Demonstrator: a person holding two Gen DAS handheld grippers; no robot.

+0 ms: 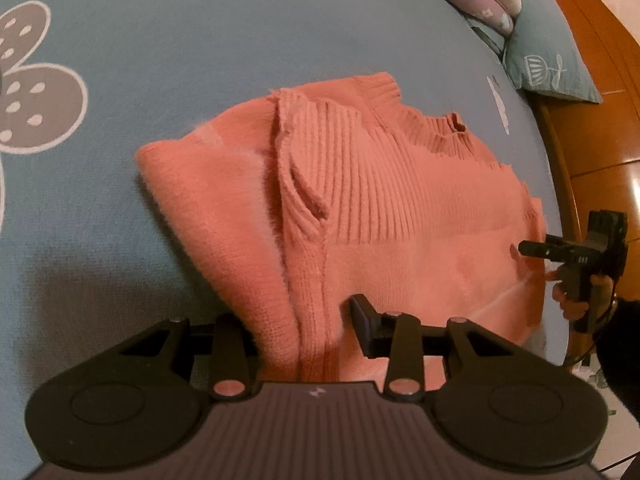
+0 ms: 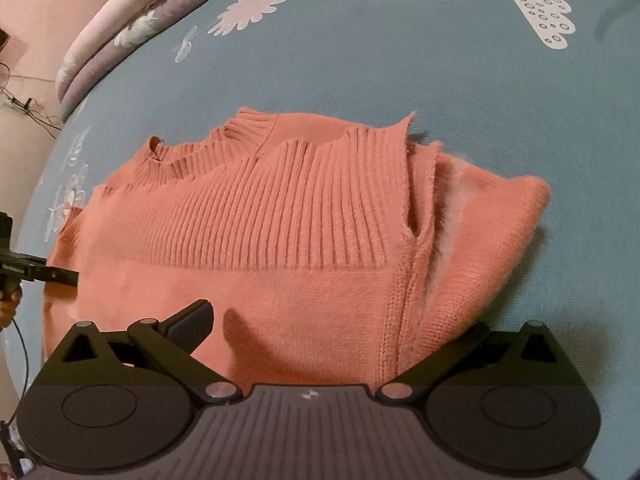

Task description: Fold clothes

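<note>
Folded orange sweater [image 1: 400,216] on bed [image 1: 200,60]; left tongs [image 1: 304,332] clasp its fold, right tongs [image 2: 340,332] spread wide.

Flower-print blue bedsheet [image 1: 240,40], pillow [image 1: 548,64], wooden headboard [image 1: 600,120]

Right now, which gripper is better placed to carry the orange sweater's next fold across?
Left, probably. The left gripper has the orange sweater's bunched side fold between its fingers; the right gripper hangs wide open over flat knit, gripping nothing.
</note>
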